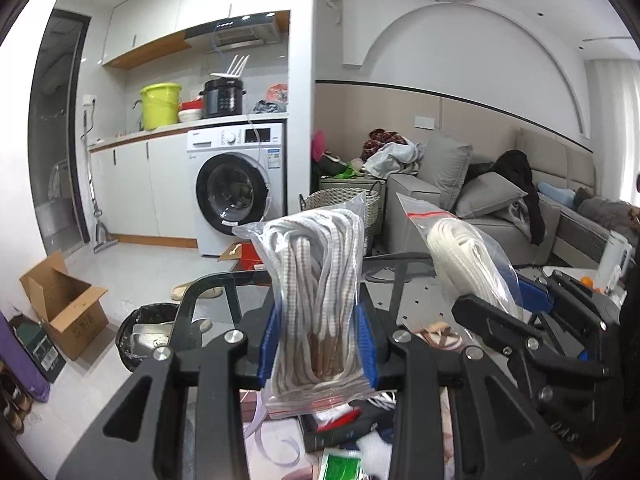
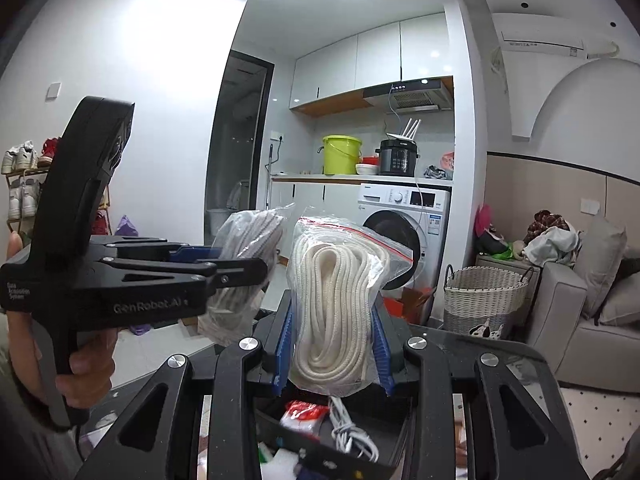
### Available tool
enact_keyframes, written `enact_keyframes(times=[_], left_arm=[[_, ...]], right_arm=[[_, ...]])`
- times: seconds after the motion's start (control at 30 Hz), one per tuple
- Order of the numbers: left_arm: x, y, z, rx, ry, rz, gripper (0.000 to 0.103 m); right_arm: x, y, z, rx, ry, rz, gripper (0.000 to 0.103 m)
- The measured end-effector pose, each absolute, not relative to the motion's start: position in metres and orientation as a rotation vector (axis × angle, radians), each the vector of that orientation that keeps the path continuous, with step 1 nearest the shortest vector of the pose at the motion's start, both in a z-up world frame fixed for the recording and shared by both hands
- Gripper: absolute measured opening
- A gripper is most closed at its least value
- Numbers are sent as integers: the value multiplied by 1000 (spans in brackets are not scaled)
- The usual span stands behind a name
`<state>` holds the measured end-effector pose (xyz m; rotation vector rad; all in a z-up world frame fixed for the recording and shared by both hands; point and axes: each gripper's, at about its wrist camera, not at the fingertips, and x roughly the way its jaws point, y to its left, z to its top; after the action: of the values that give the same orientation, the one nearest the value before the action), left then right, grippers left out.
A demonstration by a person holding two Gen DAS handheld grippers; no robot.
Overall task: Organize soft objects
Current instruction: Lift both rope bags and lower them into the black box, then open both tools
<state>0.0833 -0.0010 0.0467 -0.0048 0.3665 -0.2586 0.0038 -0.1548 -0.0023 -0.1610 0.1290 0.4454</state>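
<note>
Both bags are held in the air above a cluttered tray (image 2: 320,436). The left gripper (image 1: 318,344) pinches a bag of striped cord (image 1: 316,280); the right gripper (image 2: 334,352) pinches a bag of white rope (image 2: 340,312). Slick plastic could slip from either narrow grip and drop.

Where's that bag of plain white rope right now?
The bag of white rope is up in the air, pinched in the right gripper, just right of the striped rope bag held by the left gripper, washing machine behind.
</note>
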Motion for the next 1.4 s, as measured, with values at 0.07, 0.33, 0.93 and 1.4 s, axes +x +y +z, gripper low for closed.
enact_keyframes(times=[0.07,0.33,0.93,1.4], left_arm=[[95,-4,45,-15,379,-237,33],[132,-11,34,-53,424,-169,33],[172,-30,-6,6,721,-179,32],[184,-48,-40,52,909,-227,32]], right_arm=[[17,-153,-1,-163,144,440,34],[61,-148,-8,-169,196,389,34],[119,-141,-50,-143,626,410,34],[145,-153,-86,-87,811,406,34]])
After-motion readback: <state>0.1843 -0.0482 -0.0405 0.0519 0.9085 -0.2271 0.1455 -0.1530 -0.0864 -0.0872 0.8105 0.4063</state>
